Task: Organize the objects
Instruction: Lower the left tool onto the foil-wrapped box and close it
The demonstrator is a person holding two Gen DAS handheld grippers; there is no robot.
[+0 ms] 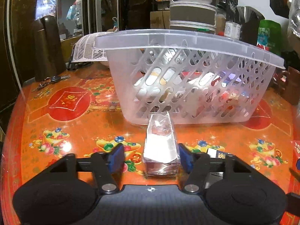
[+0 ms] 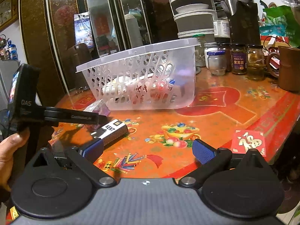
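A clear-wrapped white and pink box (image 1: 160, 146) lies on the orange table between the jaws of my left gripper (image 1: 151, 156). The jaws are open; the right pad is close to the box, the left pad stands apart. The box also shows in the right wrist view (image 2: 99, 107), partly behind the left gripper's body (image 2: 56, 116). A translucent perforated basket (image 1: 189, 86) with several packets inside stands just beyond the box; it also shows in the right wrist view (image 2: 142, 78). My right gripper (image 2: 148, 151) is open and empty above the table. A KENT cigarette pack (image 2: 112, 131) lies by its left finger.
A red envelope (image 2: 247, 141) lies near the table's right edge. Glass jars (image 2: 238, 60) and a brown mug (image 2: 288, 67) stand behind the basket at the right. Keys (image 1: 50, 80) and a white rack (image 1: 88, 50) are at the back left. A dark cabinet stands behind.
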